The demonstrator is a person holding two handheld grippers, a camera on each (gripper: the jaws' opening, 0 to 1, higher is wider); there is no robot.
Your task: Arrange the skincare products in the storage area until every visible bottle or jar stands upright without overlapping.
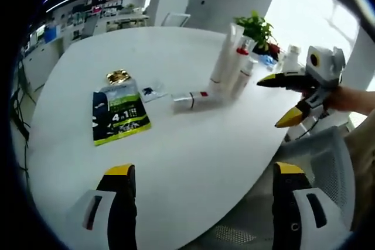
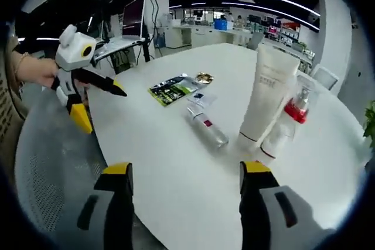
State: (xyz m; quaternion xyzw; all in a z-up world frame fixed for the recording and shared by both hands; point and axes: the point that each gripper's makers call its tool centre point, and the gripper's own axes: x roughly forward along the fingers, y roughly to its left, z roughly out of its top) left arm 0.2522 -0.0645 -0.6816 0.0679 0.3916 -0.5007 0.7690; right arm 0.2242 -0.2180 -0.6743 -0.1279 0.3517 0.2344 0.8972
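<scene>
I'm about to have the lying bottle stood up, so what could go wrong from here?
1. The lying bottle is a smooth cylinder, so it may roll away when a claw closes on it.
2. The tall white tube and the red-capped bottle stand close beside it; a swing of the right claw could topple them.
3. The green sachet lies near; a sweep could drag it under a bottle.

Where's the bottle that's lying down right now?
The fallen clear bottle lies on the white table, mid-frame in the right gripper view, between the green sachet and the upright white tube.
</scene>
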